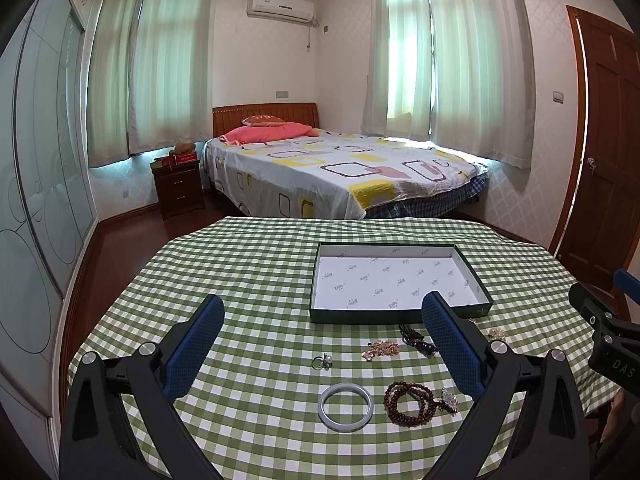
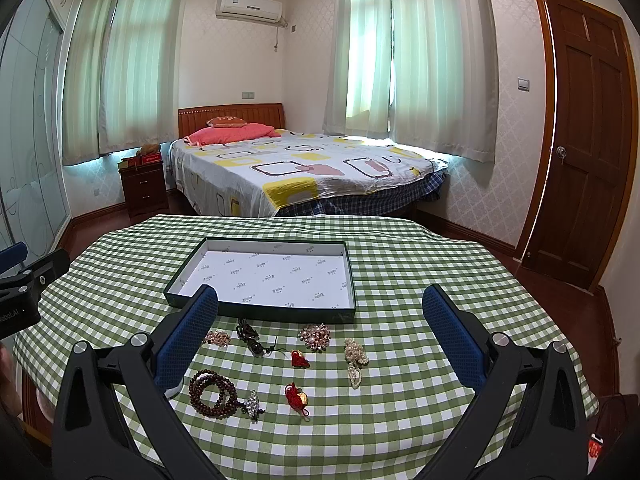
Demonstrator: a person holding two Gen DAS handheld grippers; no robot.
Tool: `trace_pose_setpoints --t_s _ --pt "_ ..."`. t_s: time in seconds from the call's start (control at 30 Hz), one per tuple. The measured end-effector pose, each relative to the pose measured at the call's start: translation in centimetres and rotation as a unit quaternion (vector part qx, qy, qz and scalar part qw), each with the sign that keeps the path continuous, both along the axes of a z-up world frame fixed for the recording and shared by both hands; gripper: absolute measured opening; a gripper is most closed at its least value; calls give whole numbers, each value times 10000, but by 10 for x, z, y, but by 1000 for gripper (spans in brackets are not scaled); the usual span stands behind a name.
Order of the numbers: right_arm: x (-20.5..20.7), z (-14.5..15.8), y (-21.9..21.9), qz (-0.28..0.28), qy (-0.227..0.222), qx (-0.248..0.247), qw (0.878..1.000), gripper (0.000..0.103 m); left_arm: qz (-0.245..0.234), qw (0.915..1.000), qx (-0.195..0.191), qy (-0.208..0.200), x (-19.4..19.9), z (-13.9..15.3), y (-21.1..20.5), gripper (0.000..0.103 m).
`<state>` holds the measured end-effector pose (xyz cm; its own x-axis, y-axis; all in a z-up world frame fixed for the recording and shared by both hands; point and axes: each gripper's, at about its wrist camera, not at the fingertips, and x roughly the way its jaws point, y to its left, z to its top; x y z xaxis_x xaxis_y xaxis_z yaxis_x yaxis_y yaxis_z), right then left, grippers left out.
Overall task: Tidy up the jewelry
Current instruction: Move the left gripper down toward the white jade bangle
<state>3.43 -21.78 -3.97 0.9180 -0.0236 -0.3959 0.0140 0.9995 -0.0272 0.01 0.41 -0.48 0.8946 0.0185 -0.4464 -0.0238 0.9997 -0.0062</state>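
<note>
Low in both frames, our left gripper (image 1: 324, 308) and right gripper (image 2: 320, 300) gape wide, empty. Between them we see a jade bangle (image 1: 346, 403) beside wooden prayer beads (image 1: 408, 402), below the green tray (image 1: 396, 314).

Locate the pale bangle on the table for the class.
In the left wrist view the pale bangle lies flat on the checked tablecloth near the front edge, just left of the brown bead bracelet.

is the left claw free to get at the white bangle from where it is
Probably yes. The left claw is open and empty, and the bangle lies flat on the cloth between its fingers, near the camera. Nothing covers it; the bead bracelet lies beside it, apart.
</note>
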Motion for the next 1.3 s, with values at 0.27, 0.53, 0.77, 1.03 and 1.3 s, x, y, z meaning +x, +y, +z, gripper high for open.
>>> trace_pose_setpoints --t_s 0.27,0.53,0.77,1.03,1.3 --pt "1 -2 1 1 15 -5 10000 100 3 10000 4 31 1 -2 0 96" --pt "8 -15 2 13 173 16 9998 100 5 9998 10 181 7 -10 1 96" --pt "18 -21 1 23 322 37 9995 100 18 9994 2 354 16 -20 3 96" --pt "35 -45 -4 -6 624 102 9980 100 53 9956 -178 914 40 -56 13 96" --pt "58 -94 -8 57 1136 244 9932 100 -38 9873 -183 1575 60 -108 11 96"
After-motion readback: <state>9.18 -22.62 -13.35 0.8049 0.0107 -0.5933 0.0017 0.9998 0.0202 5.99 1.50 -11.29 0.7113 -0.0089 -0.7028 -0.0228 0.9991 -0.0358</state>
